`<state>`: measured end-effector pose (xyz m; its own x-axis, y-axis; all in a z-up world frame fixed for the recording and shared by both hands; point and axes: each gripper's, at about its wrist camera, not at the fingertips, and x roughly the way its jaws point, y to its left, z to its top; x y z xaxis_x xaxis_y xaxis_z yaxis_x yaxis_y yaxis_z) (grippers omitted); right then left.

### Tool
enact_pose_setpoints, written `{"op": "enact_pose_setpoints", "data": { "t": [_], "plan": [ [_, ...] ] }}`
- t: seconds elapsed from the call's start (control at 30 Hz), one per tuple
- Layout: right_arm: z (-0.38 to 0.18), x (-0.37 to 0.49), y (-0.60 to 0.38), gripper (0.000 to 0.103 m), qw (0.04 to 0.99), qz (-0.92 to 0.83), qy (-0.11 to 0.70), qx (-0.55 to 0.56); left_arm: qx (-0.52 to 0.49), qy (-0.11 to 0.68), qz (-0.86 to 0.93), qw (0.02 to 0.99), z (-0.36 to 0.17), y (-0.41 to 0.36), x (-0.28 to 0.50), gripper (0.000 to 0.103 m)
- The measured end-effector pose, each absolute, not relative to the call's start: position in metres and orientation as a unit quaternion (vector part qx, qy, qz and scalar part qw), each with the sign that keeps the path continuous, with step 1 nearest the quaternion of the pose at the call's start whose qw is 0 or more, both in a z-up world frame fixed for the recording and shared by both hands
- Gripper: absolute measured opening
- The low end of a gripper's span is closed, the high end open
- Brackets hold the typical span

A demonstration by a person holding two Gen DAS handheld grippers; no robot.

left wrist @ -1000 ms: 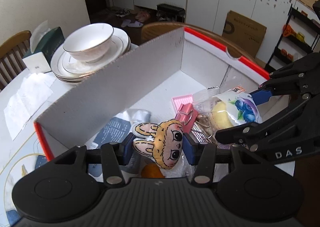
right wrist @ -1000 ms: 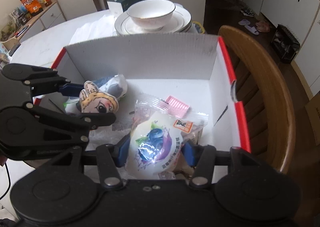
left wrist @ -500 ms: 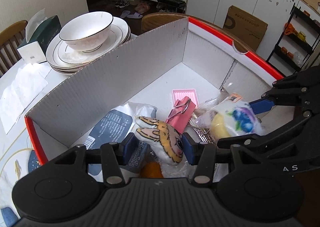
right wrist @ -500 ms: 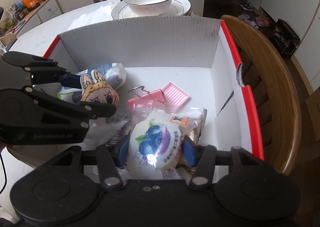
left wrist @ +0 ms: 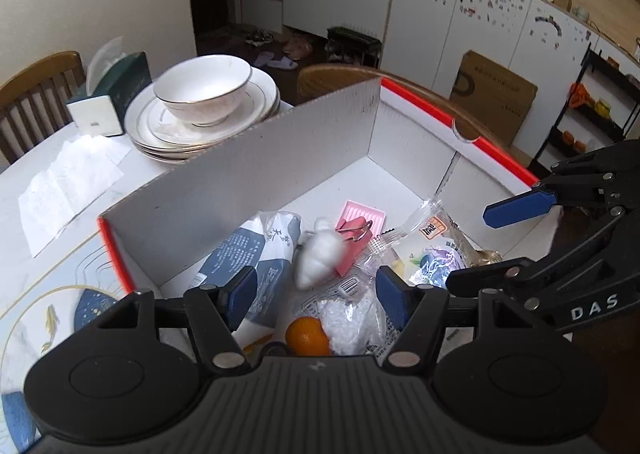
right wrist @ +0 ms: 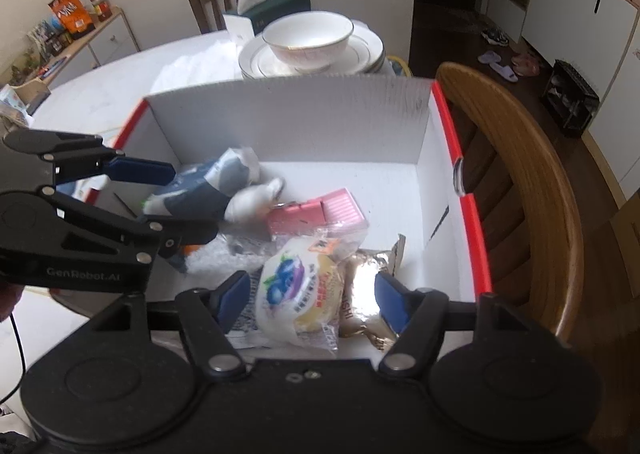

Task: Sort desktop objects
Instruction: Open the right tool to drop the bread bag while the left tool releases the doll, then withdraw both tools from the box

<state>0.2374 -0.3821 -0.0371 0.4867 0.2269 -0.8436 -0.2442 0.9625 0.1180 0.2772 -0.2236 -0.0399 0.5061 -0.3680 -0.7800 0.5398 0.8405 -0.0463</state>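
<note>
**Left wrist view: both claws let go over the box**

Left wrist view shows the left gripper hanging over the white box with the red rim. Its jaws are opening. The little plush toy sits between them, but the blue pads do not press on it. It looks white and blurry, so it seems to be dropping or rolling loose into the box.

The right gripper is over the same box. Its jaws are opening too. The blueberry snack bag lies between them, with gaps on both sides. It rests on the pile, next to a shiny gold packet.

Other things already lie in the box: a blue and white pouch, a pink clip, a pink tray, an orange and a clear plastic bag.

I think this is the drop-off step. Two things are going into the box at once, one from each claw.

Next, both claws likely need to lift up and away from the box, with jaws wide so they do not catch a bag or the toy. Then they can look for the next thing on the table. A stack of plates with a bowl and a tissue box stand behind the box. I cannot tell if those are meant to be sorted.
</note>
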Motion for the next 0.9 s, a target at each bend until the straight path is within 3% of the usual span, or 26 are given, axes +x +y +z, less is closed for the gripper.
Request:
{"op": "enact_pose_setpoints", "data": {
  "t": [0.4, 0.73, 0.9],
  "plan": [
    [-0.003, 0.211, -0.373, 0.076, 0.882, 0.159, 0.444, -0.003, 0.06, 0.367, -0.245, 0.895, -0.009, -0.197, 0.226, 0.075],
    [0.014, 0.192, -0.373, 0.085, 0.897, 0.165, 0.41, 0.008, 0.021, 0.348, -0.232, 0.908, 0.001, -0.173, 0.2, 0.076],
    [0.018, 0.186, -0.374, 0.092, 0.906, 0.167, 0.388, 0.018, 0.019, 0.347, -0.22, 0.912, 0.002, -0.165, 0.194, 0.085]
  ]
}}
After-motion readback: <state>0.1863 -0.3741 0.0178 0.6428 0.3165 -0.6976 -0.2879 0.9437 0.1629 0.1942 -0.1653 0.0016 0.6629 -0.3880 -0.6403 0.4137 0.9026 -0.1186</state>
